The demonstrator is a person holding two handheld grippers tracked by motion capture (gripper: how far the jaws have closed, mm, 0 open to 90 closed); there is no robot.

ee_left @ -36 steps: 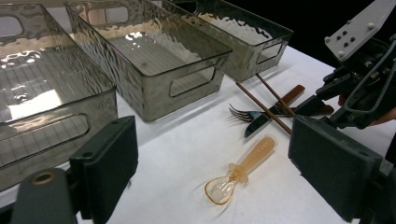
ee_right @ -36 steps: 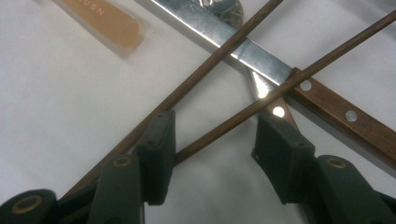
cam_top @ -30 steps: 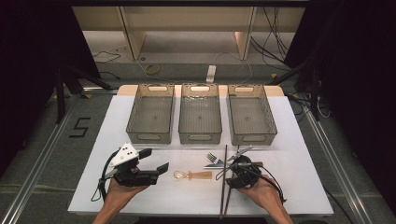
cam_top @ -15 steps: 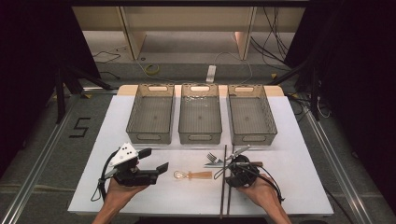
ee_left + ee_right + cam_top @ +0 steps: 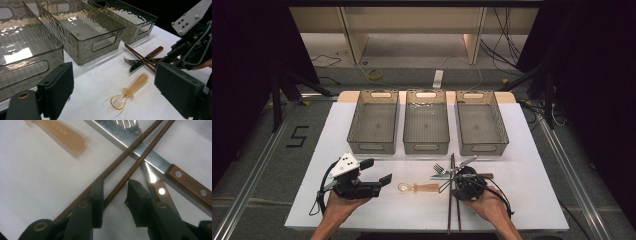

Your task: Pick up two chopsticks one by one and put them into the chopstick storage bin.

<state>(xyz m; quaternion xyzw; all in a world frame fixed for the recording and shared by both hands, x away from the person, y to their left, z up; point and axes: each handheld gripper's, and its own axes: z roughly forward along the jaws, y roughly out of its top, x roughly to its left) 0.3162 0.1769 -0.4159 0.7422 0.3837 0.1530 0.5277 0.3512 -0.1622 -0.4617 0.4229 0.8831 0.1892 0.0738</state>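
Two dark wooden chopsticks (image 5: 140, 157) lie crossed over a wood-handled knife (image 5: 150, 157) and a fork (image 5: 439, 168) on the white table. My right gripper (image 5: 115, 185) points down at them. Its jaws have just been closing and stand astride one chopstick with a gap on each side; the other chopstick runs under the left jaw. An orange translucent spoon (image 5: 130, 91) lies to the left of the pile. My left gripper (image 5: 117, 82) hovers level and wide open, aimed over the spoon with nothing between its jaws. In the high view it (image 5: 377, 171) sits at the front left, the right gripper (image 5: 460, 180) at the front right.
Three smoky see-through bins (image 5: 373, 148) (image 5: 426, 148) (image 5: 482, 148) stand side by side across the back of the table, all without contents. The chopsticks (image 5: 451, 210) reach the table's front edge. Cables trail on the floor beyond.
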